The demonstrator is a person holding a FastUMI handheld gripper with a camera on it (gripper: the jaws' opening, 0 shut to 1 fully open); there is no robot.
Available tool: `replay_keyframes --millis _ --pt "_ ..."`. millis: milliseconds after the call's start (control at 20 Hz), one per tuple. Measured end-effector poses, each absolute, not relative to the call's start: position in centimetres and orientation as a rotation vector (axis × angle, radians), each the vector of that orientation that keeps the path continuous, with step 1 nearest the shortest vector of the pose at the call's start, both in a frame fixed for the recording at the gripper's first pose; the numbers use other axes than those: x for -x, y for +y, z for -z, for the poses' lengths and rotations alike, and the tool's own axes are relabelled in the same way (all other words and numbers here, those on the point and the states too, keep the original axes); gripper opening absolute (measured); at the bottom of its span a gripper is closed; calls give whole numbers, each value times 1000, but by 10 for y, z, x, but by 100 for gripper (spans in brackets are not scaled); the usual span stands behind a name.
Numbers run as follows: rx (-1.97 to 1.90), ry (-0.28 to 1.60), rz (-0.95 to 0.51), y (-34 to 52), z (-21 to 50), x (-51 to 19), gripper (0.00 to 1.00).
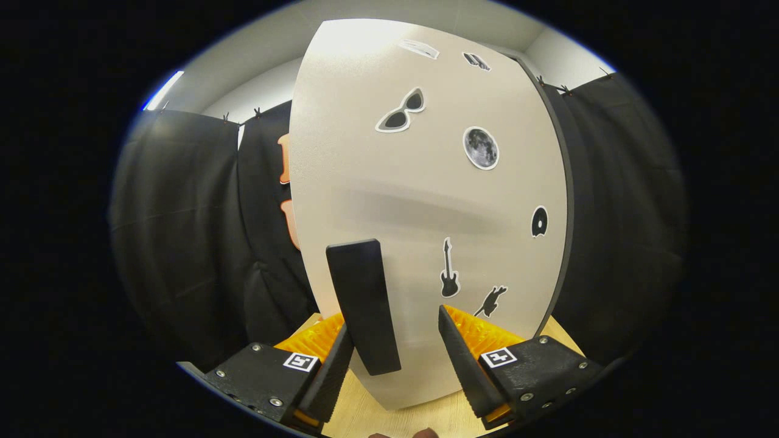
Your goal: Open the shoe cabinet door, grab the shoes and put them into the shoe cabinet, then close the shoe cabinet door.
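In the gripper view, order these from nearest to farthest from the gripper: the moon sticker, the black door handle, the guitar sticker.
1. Black door handle, between the open fingers of the gripper, by the left one.
2. Guitar sticker, just beyond the right finger.
3. Moon sticker, higher up the cabinet door.

I see the shoe cabinet door (426, 201) standing upright right in front of me, a pale, matte panel with a dark edge down its far side. It carries small stickers: sunglasses, a moon, a guitar, a cat and a few others. A dark, flat, oblong handle (363, 304) sticks out low on the panel, tilted slightly. The door's lower rounded corner sits just above the light wooden surface (389, 420). Whether it is fully closed I cannot tell.
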State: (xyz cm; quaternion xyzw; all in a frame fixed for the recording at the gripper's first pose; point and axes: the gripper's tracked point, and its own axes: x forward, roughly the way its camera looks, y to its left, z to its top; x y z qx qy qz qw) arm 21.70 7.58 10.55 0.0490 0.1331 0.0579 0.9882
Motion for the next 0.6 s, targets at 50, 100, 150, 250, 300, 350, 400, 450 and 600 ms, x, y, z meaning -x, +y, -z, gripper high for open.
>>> replay_keyframes --millis 50,100,150,250,300,350,400,450,600 --pt "-94 268 -108 80 -105 -220 82" --pt "-92 269 -101 83 -105 -221 82" --pt "-91 272 -99 85 -106 -224 82" --pt "-96 279 -101 91 -108 -231 82" --pt "-97 279 -104 94 -108 -235 82" --pt "-100 284 -105 95 -107 -236 82" --pt "-97 284 -107 97 -107 -239 82" --pt "-93 285 -110 100 -106 -245 82" --pt "-100 285 -115 104 -104 -255 82"
